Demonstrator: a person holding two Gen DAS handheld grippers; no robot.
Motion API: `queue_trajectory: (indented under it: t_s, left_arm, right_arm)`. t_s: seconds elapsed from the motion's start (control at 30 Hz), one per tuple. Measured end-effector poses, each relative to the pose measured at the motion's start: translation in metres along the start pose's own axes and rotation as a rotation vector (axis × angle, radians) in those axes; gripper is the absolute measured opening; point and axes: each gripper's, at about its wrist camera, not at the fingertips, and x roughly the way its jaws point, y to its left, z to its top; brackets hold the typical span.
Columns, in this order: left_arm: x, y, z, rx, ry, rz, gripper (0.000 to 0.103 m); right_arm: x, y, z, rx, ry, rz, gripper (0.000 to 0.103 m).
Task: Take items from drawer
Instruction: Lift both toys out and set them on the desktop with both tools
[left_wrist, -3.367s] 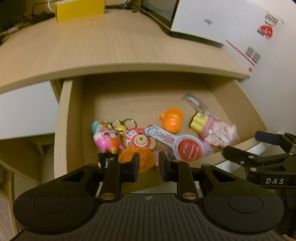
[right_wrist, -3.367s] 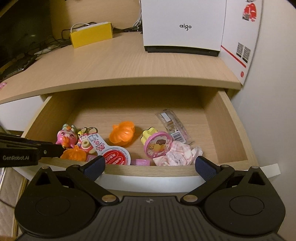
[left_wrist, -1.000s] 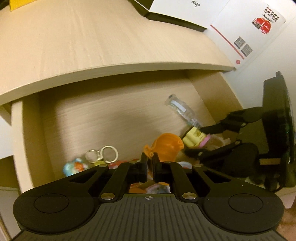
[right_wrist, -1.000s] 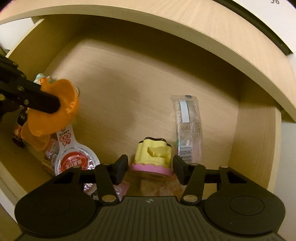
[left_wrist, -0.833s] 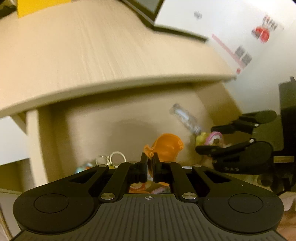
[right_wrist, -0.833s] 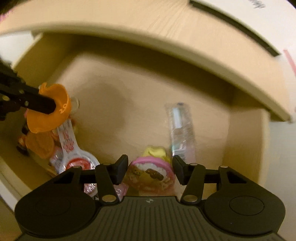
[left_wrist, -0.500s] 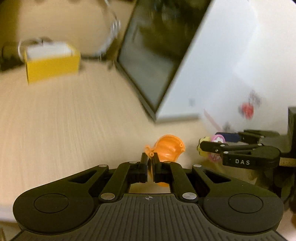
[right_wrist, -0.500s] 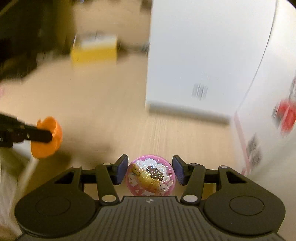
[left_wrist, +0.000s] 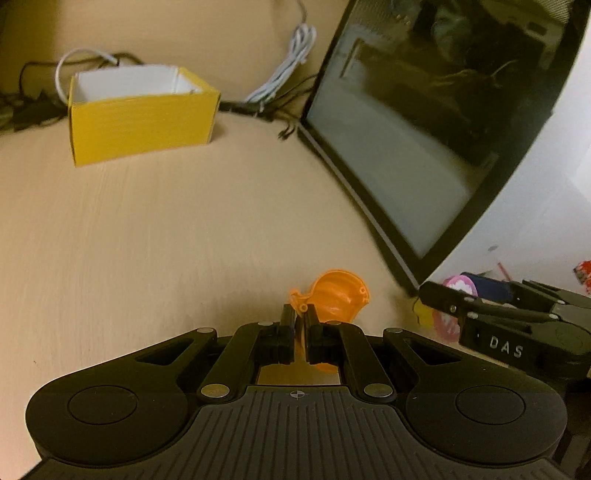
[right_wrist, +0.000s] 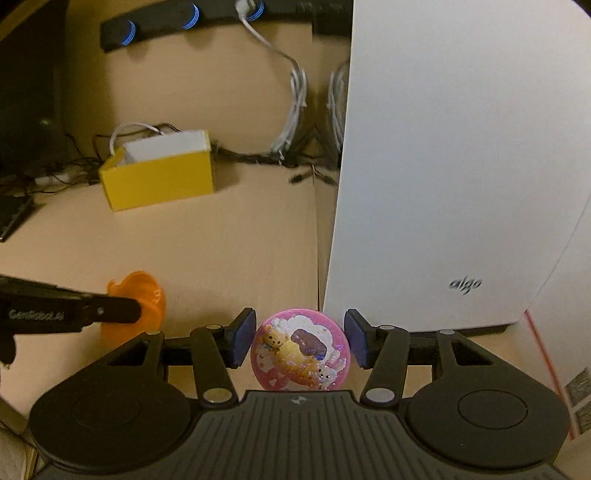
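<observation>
Low in the frame, the left gripper (left_wrist: 300, 325) pinches the orange pumpkin toy (left_wrist: 338, 295) by its thin rim while the right gripper (right_wrist: 300, 341) clamps the pink bear-print toy (right_wrist: 300, 350), both over the surface (left_wrist: 147, 240), apparently for set-down; a yellow box (right_wrist: 159, 175) sits upper left.

Left gripper (left_wrist: 300, 325): black two-finger tool, jaws pinched nearly together on the thin edge of an orange translucent plastic shell (left_wrist: 338, 295), held level and pointing forward. Right gripper (right_wrist: 300, 341): black with blue fingertip pads (right_wrist: 243, 338), jaws set wider, clamping a round pink-lidded toy (right_wrist: 300, 350) from both sides. The two grippers sit side by side.
</observation>
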Motion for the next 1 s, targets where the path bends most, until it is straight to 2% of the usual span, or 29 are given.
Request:
queue_trajectory:
  t_s: [0.13,0.33,0.63,0.93,1.0]
  left_arm:
    - [0.014,0.006,-0.001,-0.001,0.034,-0.012,0.007]
    - [0.025,0.000,-0.004,0.003,0.067,-0.022,0.007]
    - [0.027,0.000,-0.003,-0.014,0.042,-0.014,0.008]
    - [0.029,-0.002,-0.005,0.010,0.009,0.013,0.011]
    - [0.026,-0.003,-0.005,0.012,0.007,0.017,0.012]
  right_arm:
    - [0.014,0.000,-0.008,0.018,0.014,-0.010,0.053]
    - [0.016,0.003,-0.012,-0.022,-0.024,-0.021,0.053]
    - [0.019,0.004,-0.014,-0.060,-0.028,-0.041,0.053]
    - [0.030,0.002,-0.022,-0.054,0.035,-0.024,0.053]
    - [0.026,0.000,-0.022,-0.060,0.040,-0.016,0.056]
